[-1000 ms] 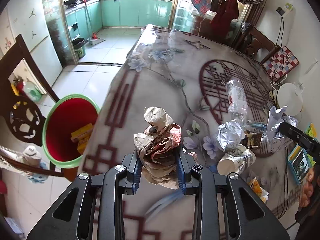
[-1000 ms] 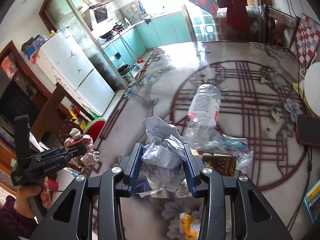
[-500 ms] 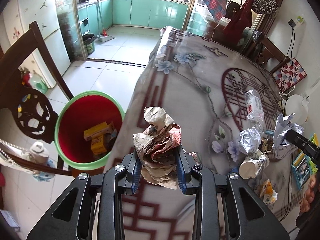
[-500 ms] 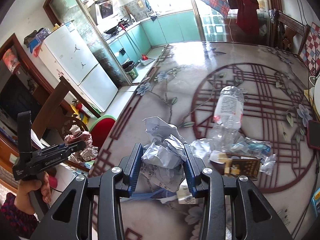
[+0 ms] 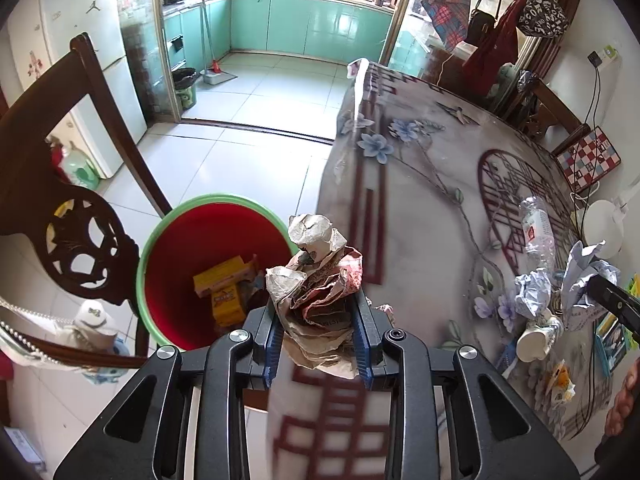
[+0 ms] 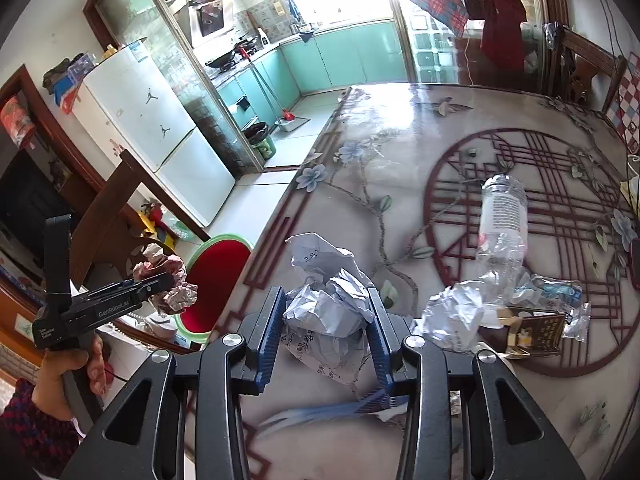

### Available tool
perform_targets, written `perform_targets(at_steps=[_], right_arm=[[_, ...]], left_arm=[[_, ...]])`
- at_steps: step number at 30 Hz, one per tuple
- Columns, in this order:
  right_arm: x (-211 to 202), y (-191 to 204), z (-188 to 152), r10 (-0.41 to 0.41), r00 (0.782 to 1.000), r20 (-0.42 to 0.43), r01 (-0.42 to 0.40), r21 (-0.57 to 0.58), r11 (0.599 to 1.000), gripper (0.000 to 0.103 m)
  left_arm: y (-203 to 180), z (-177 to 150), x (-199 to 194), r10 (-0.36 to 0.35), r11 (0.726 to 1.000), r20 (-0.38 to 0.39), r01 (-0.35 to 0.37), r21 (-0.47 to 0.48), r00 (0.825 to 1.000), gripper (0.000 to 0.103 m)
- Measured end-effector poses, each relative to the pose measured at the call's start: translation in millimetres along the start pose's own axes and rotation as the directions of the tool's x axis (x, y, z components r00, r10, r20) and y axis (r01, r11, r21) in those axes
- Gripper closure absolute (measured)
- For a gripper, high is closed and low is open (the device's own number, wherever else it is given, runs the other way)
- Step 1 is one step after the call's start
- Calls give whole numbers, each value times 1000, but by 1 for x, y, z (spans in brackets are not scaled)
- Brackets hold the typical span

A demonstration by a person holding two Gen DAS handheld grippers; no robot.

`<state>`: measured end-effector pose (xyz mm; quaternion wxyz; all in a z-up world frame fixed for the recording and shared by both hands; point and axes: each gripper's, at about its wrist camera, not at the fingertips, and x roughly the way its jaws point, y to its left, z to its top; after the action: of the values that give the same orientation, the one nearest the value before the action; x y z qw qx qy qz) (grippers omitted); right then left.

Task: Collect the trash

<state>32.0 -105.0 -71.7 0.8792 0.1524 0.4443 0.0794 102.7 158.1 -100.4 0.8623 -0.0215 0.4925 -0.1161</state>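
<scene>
Holding a brown-and-pink paper wad [image 5: 320,300] between its blue pads, the left gripper [image 5: 319,340] was clamped on the wad at the table's [image 5: 420,216] near edge, just beside the bin [image 5: 168,240].

- Bin: green rim, red inside, on the white tile floor between the table edge and a dark wooden chair [image 5: 76,216]. Yellow cartons [image 5: 226,288] lay in its bottom. From the left wrist view the wad overlapped the bin's right rim; whether it was over the opening cannot be told.
- Right gripper [image 6: 326,320]: closed on a white paper wad [image 6: 328,300], held above the patterned tabletop, near the edge.
- Still on the table, right of the white wad: a crumpled foil ball [image 6: 456,316], a crushed clear bottle [image 6: 502,216], a flattened dark carton [image 6: 536,330], and clear plastic wrap [image 6: 560,292]. A white paper cup [image 5: 536,338] lay on its side beside the foil ball in the left wrist view.
- Blue strip [image 6: 332,412]: blurred, below the right gripper; kind not discernible.
- Chair back and its carved panel stood close against the bin's left side.
- Background: a white fridge [image 6: 152,128], teal kitchen cabinets [image 5: 304,28], and a small dark waste bin [image 5: 185,88] by the doorway.
</scene>
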Motion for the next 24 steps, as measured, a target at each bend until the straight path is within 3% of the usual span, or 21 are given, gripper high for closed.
perform_targets(at_steps=[15, 24], right_arm=[[37, 80, 28, 45, 999, 9, -44, -92, 995, 66], [76, 134, 38, 99, 994, -46, -106, -174, 979, 65]], left_arm=[[71, 10, 19, 63, 997, -9, -63, -41, 998, 74], [107, 10, 37, 106, 991, -39, -108, -74, 994, 74]])
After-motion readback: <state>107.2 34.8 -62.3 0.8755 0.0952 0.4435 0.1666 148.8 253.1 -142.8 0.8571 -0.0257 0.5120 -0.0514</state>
